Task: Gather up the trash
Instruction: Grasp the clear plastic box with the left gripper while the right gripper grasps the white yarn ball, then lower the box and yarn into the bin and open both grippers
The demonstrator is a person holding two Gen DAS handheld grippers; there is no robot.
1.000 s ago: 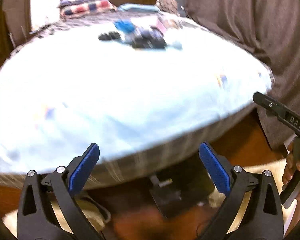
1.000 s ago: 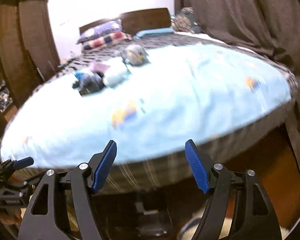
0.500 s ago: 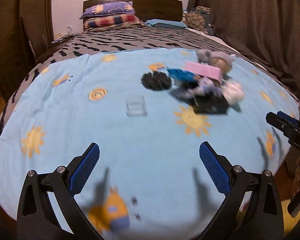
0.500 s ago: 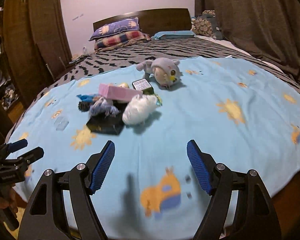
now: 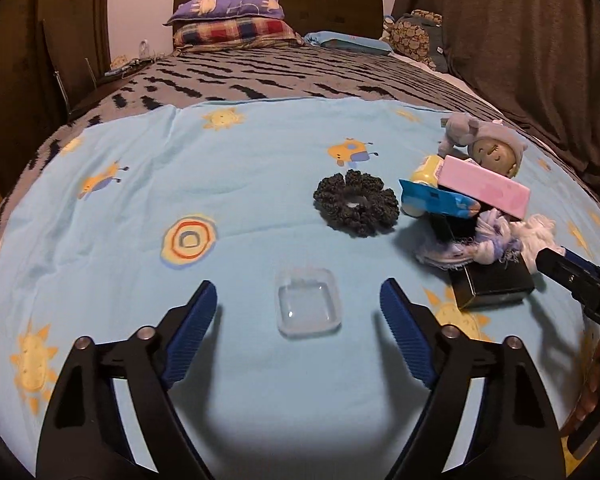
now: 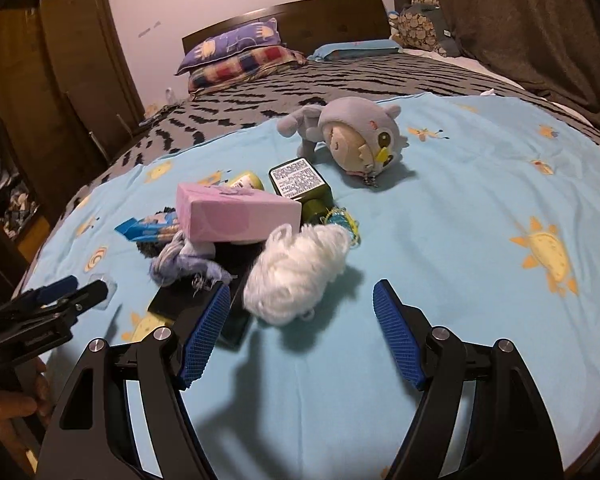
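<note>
Left gripper (image 5: 298,304): jaws wide, held low over the bed, a clear plastic lid (image 5: 308,306) lying flat between its fingertips, untouched. Right gripper (image 6: 300,300): jaws wide, nothing held, aimed at a white fluffy wad (image 6: 296,272) just ahead. Clutter pile: pink box (image 6: 236,212), blue wrapper (image 5: 440,202), frayed lilac cloth (image 5: 472,246), black box (image 5: 494,286), dark knitted scrunchie (image 5: 356,208), grey plush doll (image 6: 352,136). Surface: light-blue sun-print sheet (image 5: 140,208) over a zebra-patterned blanket (image 5: 280,76). Room: stacked pillows (image 5: 232,20), dark headboard, brown curtain (image 5: 540,40).
</note>
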